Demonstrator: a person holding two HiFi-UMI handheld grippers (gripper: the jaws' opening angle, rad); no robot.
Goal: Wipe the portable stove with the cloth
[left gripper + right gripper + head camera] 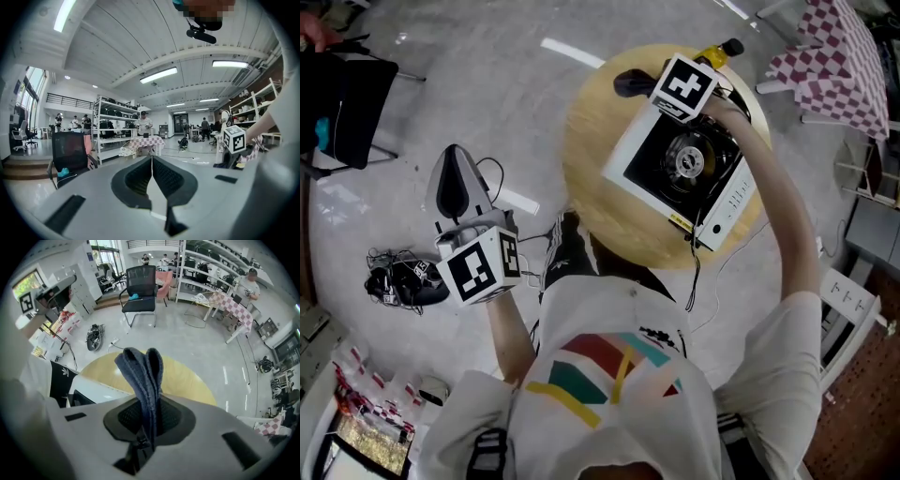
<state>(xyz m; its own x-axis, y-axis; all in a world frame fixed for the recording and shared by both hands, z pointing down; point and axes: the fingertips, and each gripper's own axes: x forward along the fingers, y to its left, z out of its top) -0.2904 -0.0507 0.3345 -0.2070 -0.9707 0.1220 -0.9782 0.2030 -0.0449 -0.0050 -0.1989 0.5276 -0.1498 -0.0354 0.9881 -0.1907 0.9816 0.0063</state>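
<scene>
Folded blue cloth (140, 376) clamped in right hand-held gripper (149, 420) above stove (680, 169) on bench (591, 150); left hand-held gripper (151, 171) closed, empty.

- The left hand-held gripper (152, 159) points out across a large hall, its jaws pressed together with nothing between them.
- A black office chair (70, 152) stands at the left.
- Behind it are white shelves (115, 126).
- A desk with a checked cloth (145, 140) has a person (143, 123) behind it.
- A marker cube (234, 138) shows at the right.
</scene>
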